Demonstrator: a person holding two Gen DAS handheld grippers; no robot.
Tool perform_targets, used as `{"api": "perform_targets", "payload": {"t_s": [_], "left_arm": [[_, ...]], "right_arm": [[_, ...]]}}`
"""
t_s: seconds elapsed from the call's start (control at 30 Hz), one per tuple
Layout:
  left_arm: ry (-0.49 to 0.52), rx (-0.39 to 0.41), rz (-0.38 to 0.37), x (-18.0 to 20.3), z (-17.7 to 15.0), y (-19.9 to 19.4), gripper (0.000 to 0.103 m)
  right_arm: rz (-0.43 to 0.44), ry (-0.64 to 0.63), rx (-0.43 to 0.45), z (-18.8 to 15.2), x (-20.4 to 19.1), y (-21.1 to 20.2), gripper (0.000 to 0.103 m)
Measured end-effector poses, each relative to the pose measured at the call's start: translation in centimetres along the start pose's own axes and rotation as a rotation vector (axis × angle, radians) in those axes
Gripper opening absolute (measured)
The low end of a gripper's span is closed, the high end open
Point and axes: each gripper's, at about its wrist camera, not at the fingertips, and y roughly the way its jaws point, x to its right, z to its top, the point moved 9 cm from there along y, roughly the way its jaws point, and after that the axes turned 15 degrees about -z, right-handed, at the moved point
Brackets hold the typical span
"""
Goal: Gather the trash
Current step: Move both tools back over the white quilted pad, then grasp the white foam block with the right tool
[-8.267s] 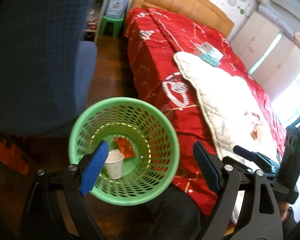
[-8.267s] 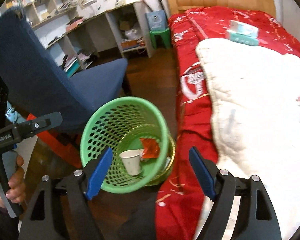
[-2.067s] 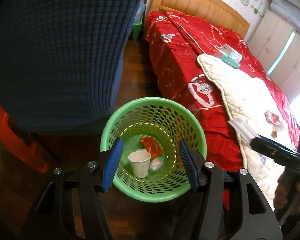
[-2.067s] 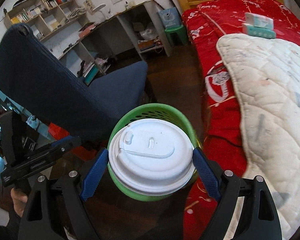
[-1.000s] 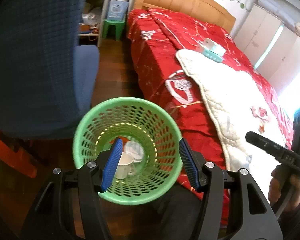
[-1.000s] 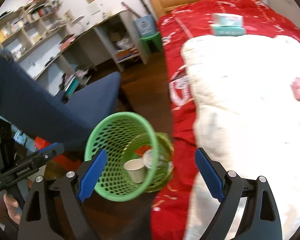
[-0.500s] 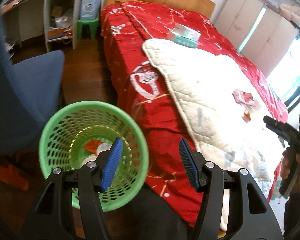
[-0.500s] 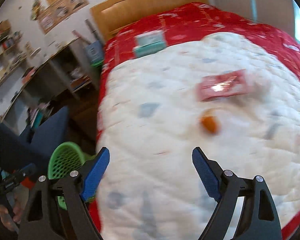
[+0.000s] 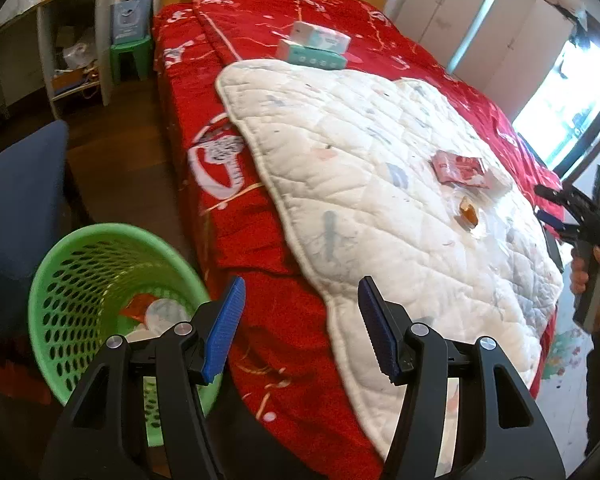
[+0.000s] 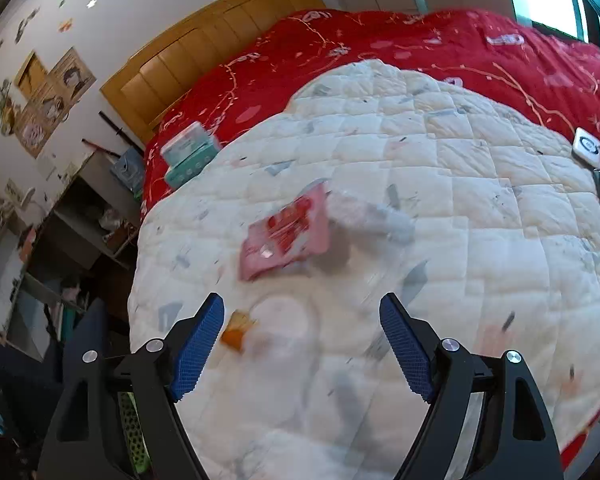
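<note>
Quilt: we see a white quilted cover [image 9: 372, 168], soft and stitched in squares, lying over a red bedspread [image 9: 268, 312].
Trash: a flat pink-red wrapper [image 10: 286, 236] and a small orange scrap [image 10: 236, 330] lie on the quilt, near each other; beside the scrap sits a pale round blur we cannot identify.
Basket: a green perforated plastic basket [image 9: 80, 264] stands on the floor beside the bed, a white cup and red wrapper inside.
Left gripper [image 9: 300, 328]: our fingers spread, nothing between them, above the bed's near edge.
Right gripper [image 10: 302, 346]: fingers spread and just narrowing, empty, over the quilt near the scrap.
Room: bare quilt surrounds the trash.
</note>
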Motion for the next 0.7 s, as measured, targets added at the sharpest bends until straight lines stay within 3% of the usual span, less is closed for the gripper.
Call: {"api": "perform_targets", "payload": {"t_s": [0.3, 0.7], "left_arm": [[0.015, -0.023, -0.007, 2.0, 1.6, 3.1, 0.059], [0.033, -0.058, -0.003, 3.4, 2.2, 5.7, 0.059]], "right_arm": [[0.064, 0.088, -0.086, 3.9, 3.1, 5.0, 0.078], [0.084, 0.106, -0.166, 5.1, 4.1, 9.8, 0.078]]}}
